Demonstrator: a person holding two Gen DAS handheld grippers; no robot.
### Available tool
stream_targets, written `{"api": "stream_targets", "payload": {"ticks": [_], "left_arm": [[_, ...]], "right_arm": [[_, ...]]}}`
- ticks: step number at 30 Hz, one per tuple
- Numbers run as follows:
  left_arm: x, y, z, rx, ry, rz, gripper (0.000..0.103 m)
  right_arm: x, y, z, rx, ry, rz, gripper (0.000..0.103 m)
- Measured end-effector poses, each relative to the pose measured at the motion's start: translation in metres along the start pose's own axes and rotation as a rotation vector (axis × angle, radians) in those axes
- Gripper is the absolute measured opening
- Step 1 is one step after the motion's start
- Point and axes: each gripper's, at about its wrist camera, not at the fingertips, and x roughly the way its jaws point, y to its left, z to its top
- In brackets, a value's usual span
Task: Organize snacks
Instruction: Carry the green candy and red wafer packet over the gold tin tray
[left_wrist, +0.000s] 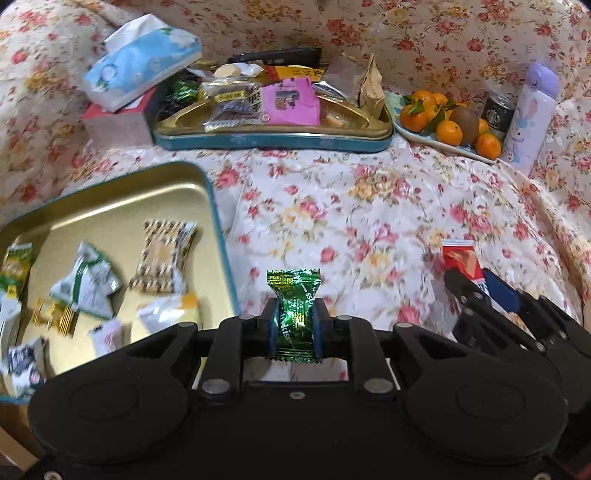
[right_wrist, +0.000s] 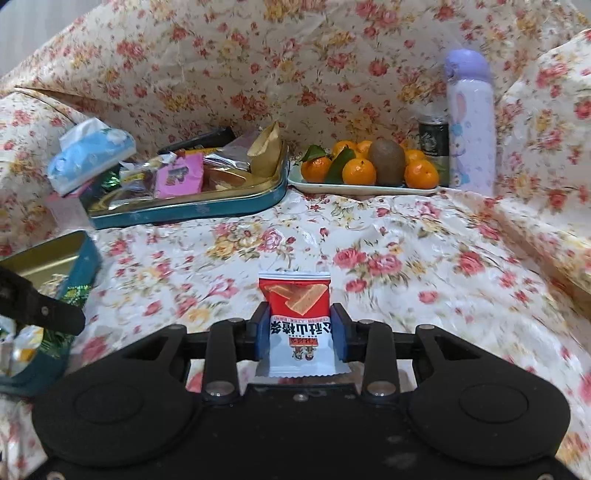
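Left hand-held gripper (left_wrist: 294, 325) pinches a green candy (left_wrist: 295, 314), right hand-held gripper (right_wrist: 300, 334) clamps a red-and-white packet (right_wrist: 299, 325); near tin's (left_wrist: 218, 236) blurred snacks are unreadable.

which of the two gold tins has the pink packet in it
The far tin, the one beside the fruit plate with the tissue pack at its corner. The pink packet lies in its heaped snacks; the near tin holds only pale, green and brown wrappers.

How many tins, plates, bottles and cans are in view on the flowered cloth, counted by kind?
Tins: 2, the near tin and the far tin
Plate: 1
Bottle: 1
Can: 1
Total: 5
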Motion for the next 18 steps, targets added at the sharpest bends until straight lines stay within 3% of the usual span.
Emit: {"api": "stream_targets", "payload": {"ticks": [10, 18], "left_arm": [[-0.021, 0.016, -0.044, -0.026, 0.016, -0.001, 0.024], [-0.03, 0.037, -0.076, -0.065, 0.032, 0.038, 0.024]], "right_arm": [[-0.083, 0.029, -0.033, 0.017, -0.013, 0.087, 0.036], [-0.119, 0.051, -0.055, 0.021, 0.023, 0.162, 0.036]]}}
